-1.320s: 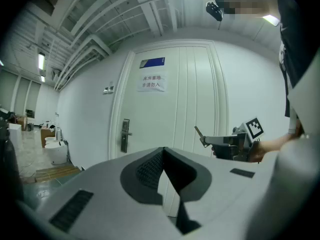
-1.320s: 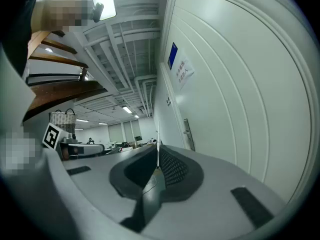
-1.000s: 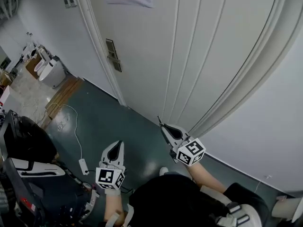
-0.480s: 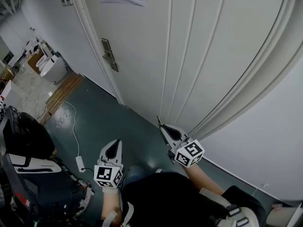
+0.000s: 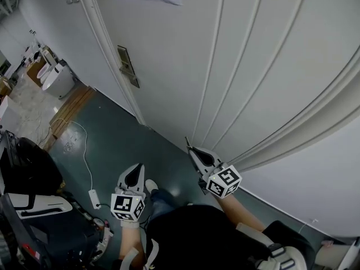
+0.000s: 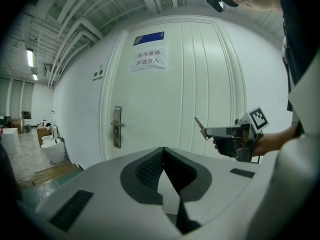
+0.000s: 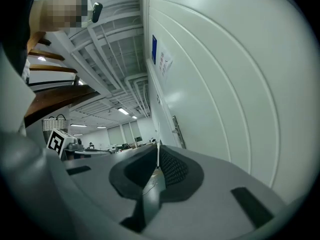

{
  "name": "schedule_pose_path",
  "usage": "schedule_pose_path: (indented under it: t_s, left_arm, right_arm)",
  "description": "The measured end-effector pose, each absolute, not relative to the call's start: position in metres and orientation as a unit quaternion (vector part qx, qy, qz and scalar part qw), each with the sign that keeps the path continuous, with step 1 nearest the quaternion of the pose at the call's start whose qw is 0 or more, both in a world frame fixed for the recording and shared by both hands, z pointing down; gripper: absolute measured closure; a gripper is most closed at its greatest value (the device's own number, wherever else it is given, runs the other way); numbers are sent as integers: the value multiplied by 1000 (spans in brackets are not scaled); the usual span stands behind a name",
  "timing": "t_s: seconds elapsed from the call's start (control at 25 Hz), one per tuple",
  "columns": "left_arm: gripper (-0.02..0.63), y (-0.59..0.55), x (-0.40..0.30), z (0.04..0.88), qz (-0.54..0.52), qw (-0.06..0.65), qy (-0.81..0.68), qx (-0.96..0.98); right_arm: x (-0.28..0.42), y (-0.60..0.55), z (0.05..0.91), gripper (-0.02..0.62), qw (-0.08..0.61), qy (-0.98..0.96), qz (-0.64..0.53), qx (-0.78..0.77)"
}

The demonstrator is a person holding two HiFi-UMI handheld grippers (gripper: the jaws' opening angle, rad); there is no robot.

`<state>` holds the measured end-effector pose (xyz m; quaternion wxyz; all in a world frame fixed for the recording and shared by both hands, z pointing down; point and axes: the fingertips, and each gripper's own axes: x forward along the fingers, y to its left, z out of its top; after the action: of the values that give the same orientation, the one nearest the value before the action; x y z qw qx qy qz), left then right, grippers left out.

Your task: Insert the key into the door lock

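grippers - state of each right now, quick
left gripper: closed, holding nothing
right gripper: closed on the key

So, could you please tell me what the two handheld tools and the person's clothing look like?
Both the left tool and right tool have pale grey wedge-shaped shells tapering forward, with a dark ribbed recess around the jaws. Each carries a white cube printed with black square markers. The person wears a black top.
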<state>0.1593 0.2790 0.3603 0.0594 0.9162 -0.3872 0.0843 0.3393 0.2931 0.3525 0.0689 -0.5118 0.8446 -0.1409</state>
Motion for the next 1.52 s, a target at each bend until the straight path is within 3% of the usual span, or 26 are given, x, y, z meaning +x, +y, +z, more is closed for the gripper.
schedule_pose_path:
  t_s: [0.84,1.52]
  left_arm:
    - [598,45,34,366,77,85,-341,933]
    - [598,33,-78,401,71,128,-409,901]
  right_arm:
    - [219,62,350,563,73,814,-173,-550]
    - [122,-12,390,563,136,804,-295,-498]
